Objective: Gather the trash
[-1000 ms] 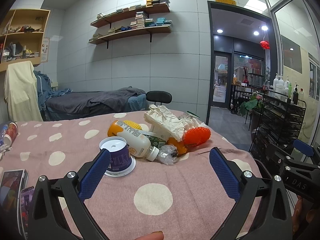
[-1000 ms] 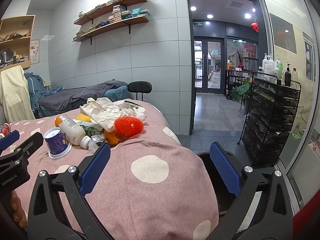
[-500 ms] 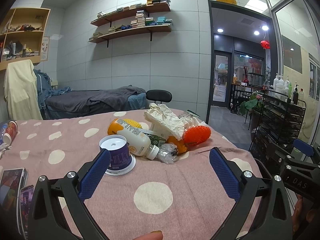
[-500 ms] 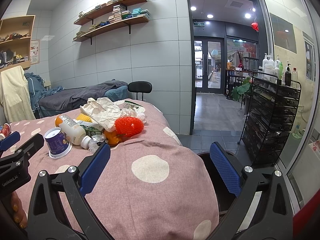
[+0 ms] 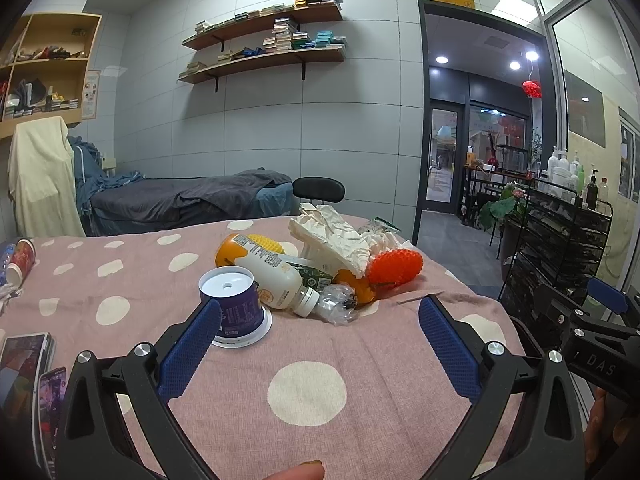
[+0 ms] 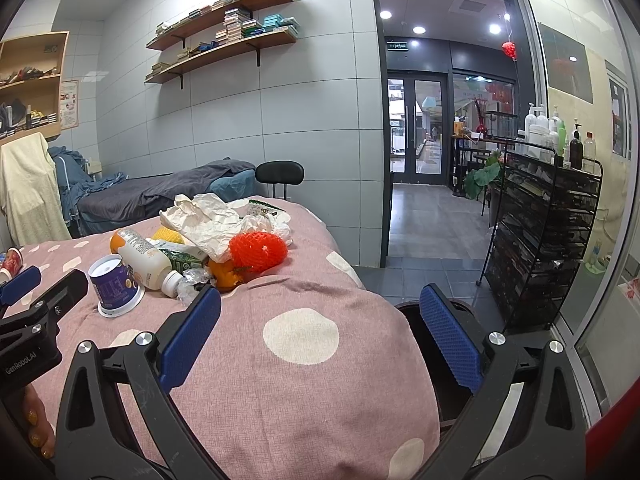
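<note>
A heap of trash lies on the pink dotted tablecloth (image 5: 304, 364): an upturned purple cup (image 5: 234, 307), a white bottle (image 5: 266, 276) on its side, crumpled clear plastic (image 5: 338, 304), crumpled paper (image 5: 332, 236), an orange foam net (image 5: 396, 268) and an orange (image 5: 352, 282). My left gripper (image 5: 320, 316) hovers open just short of the cup and bottle, holding nothing. The same heap shows in the right wrist view, with the cup (image 6: 114, 284) and net (image 6: 258, 251). My right gripper (image 6: 320, 312) is open and empty over the table's right end, above a dark bin (image 6: 440, 364).
Phones (image 5: 28, 372) lie at the table's left edge, a red can (image 5: 22, 258) further back. A black chair (image 5: 319, 191) and a bed (image 5: 180, 200) stand behind the table. A black wire rack (image 6: 544, 236) with bottles stands right, by the open doorway (image 6: 420, 152).
</note>
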`<state>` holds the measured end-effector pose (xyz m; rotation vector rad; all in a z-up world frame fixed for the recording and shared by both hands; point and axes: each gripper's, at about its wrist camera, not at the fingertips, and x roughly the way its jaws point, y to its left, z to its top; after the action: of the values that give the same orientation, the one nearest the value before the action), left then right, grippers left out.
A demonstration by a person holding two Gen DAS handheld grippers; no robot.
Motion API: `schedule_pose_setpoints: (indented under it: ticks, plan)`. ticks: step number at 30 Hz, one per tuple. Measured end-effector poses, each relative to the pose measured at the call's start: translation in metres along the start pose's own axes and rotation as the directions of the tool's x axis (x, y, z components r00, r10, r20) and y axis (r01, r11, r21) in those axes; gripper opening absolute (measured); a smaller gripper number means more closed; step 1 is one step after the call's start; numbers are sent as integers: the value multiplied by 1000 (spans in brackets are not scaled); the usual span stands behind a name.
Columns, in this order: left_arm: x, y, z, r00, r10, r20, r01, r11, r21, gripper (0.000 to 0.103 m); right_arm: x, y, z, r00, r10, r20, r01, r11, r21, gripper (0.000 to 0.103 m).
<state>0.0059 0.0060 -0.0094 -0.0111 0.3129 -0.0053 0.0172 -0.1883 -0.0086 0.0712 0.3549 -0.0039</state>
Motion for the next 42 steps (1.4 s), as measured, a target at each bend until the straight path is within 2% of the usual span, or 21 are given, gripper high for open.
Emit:
schedule_pose_setpoints:
  ticks: [8,42]
  plan:
    - [2,1,-11,1000,1,-17,-1,1000,-13,97,2,0,-6,1000,1,-6,-1,1000,2,98]
    - [8,12,-6,998,-6,-65,3,999,-37,97,15,11,-6,999,10,-50,-10,1000,-18,98]
